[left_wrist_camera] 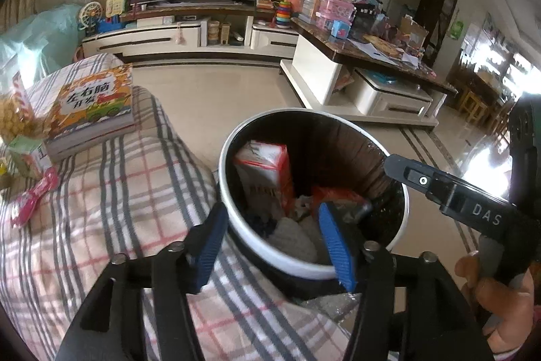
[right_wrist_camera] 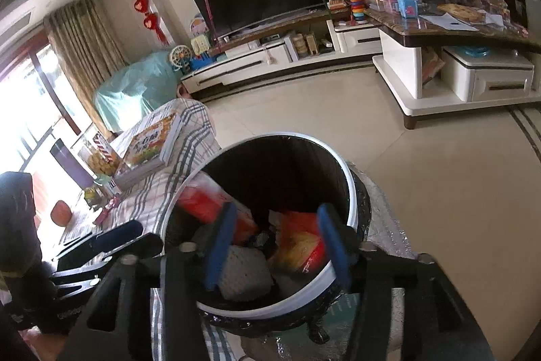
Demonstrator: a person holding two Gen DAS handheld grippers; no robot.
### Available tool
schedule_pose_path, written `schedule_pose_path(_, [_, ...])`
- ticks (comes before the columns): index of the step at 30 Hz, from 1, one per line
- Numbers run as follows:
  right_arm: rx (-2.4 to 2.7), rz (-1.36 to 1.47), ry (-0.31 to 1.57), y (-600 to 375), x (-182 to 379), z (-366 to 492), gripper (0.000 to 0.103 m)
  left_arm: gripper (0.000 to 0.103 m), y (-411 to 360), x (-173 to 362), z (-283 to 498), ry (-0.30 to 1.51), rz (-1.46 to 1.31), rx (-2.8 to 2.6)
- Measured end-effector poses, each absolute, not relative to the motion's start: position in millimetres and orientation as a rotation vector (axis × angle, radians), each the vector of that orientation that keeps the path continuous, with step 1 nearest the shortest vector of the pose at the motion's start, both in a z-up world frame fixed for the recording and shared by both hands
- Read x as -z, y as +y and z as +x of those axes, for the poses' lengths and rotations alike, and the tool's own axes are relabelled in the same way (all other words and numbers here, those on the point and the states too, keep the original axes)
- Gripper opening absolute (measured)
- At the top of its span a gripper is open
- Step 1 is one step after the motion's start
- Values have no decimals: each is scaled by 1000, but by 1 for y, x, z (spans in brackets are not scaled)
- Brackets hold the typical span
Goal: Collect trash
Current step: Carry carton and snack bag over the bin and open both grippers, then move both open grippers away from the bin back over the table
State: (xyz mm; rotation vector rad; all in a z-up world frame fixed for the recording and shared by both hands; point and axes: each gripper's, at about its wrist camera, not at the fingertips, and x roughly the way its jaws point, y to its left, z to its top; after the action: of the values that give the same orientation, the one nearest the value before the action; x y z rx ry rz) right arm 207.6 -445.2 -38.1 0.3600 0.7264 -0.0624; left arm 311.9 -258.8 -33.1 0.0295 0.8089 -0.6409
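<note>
Black-lined, with a white rim, the round trash bin (left_wrist_camera: 314,188) stands beside the plaid-covered surface (left_wrist_camera: 111,202), and both claws hang over its mouth. Inside lie a red-and-white carton (left_wrist_camera: 267,171), an orange snack wrapper (right_wrist_camera: 301,242) and a pale grey woven pad (right_wrist_camera: 245,273). The left claw (left_wrist_camera: 277,246) stands partly wide, one blue finger outside the rim and one over the opening, with nothing between them. The right claw (right_wrist_camera: 275,247) is likewise parted over the trash, pressing on nothing.

I judge this to be the drop-off step, with both claws empty above the bin. The next move seems to call for lifting clear of the rim and swinging toward the surface, where a pink wrapper (left_wrist_camera: 32,202) lies loose in front of a thick picture book (left_wrist_camera: 93,110) and looks the likeliest piece left to collect.

Only the left wrist view shows the pink wrapper plainly, along with the right claw's black handle (left_wrist_camera: 473,208) and the fingers (left_wrist_camera: 500,303) holding it. Only the right wrist view shows the bin's dark outer wall (right_wrist_camera: 363,202), the clear plastic sheeting (right_wrist_camera: 389,225) beside it, and a purple tumbler (right_wrist_camera: 69,163) farther along the surface.
</note>
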Motion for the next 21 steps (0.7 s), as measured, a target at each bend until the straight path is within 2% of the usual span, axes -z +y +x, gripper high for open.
schedule_pose_path(4, [59, 362, 714, -441, 35, 204, 77, 64, -246, 33, 305, 801, 19, 633])
schedule_pose_path(9, [55, 381, 689, -432, 31, 195, 84, 68, -220, 38, 290, 802, -9, 613])
schedule_pose_path(13, [37, 400, 680, -421, 29, 192, 88, 69, -195, 43, 280, 811, -33, 580])
schedule_pose_path(21, [-33, 407, 693, -383, 34, 192, 90, 69, -134, 47, 257, 813, -91, 492])
